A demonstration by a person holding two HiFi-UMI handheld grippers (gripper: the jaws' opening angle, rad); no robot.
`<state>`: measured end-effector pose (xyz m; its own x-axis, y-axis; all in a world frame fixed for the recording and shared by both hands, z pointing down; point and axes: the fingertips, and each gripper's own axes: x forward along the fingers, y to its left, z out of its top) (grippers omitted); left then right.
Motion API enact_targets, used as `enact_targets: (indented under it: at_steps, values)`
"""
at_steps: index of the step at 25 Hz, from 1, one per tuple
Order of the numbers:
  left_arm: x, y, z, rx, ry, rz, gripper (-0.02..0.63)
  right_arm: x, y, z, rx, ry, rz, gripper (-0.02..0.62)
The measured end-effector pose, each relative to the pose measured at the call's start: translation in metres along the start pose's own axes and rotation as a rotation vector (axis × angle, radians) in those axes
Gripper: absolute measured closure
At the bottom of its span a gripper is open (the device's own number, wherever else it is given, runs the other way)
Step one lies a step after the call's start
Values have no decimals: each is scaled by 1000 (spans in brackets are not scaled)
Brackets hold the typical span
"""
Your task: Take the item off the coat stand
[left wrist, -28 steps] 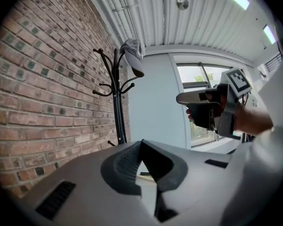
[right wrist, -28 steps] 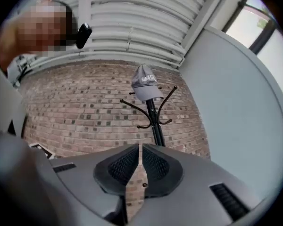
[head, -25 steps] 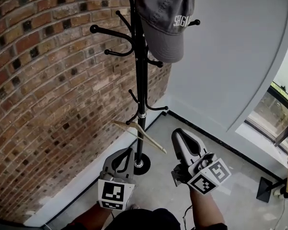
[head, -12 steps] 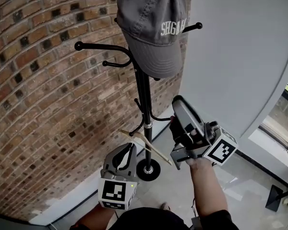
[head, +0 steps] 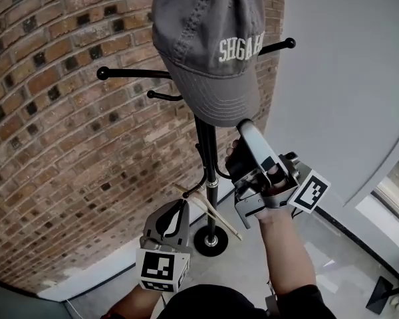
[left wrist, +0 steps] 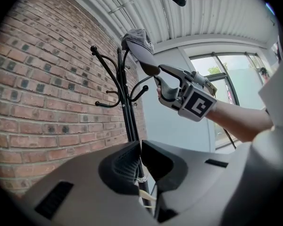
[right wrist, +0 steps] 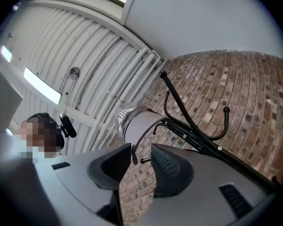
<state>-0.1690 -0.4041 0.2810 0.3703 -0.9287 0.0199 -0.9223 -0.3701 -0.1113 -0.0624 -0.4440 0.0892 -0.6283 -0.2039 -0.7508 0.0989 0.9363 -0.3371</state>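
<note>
A grey cap (head: 209, 52) hangs at the top of the black coat stand (head: 206, 145), brim pointing down. My right gripper (head: 243, 127) is raised and tilted upward, its tips just under the brim. Its jaws have just been opening. In the right gripper view the cap (right wrist: 137, 124) fills the space ahead, and the brim's edge sits in the gap of the right gripper (right wrist: 141, 154) without the pads pressing on it. My left gripper (head: 180, 206) is low beside the pole, shut and empty. The left gripper view shows the cap (left wrist: 139, 44) and the right gripper (left wrist: 159, 78) below it.
A curved brick wall (head: 60, 151) stands close behind the stand. A white wall (head: 346, 85) is to the right. A wooden hanger (head: 209, 208) hangs on a lower hook. Bare hooks (head: 120, 73) stick out leftward. The stand's round base (head: 209, 240) rests on the grey floor.
My right gripper rose from waist height up to the cap's brim, tilted upward and opened. The view swung upward, so the cap looks bigger. The left gripper shifted slightly.
</note>
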Motion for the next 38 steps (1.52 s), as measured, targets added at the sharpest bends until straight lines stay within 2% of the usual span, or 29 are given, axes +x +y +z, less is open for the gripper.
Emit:
enact_targets:
  at_steps: [7,13,17,24,30,33,38]
  values:
    - [11,10,0,-2,14,56,572,32,5,21,84,-39,169,482]
    - [14,22,1,4,12,78,572,41,8,34,25,-88,218,490]
    - [18,26,3,5,3,89,572,37,14,43,0,-119,263,562]
    - [23,25,19,3,-44,91,572,49,38,69,2,-164,369,564]
    - [20,35,32,-11,-70,99,572,69,70,100,-54,-207,432,565]
    - [18,36,33,-20,-73,83,572,71,91,112,-107,-228,437,565]
    - [26,16,21,-43,-47,-31,572,45,122,130,-227,-288,334,565]
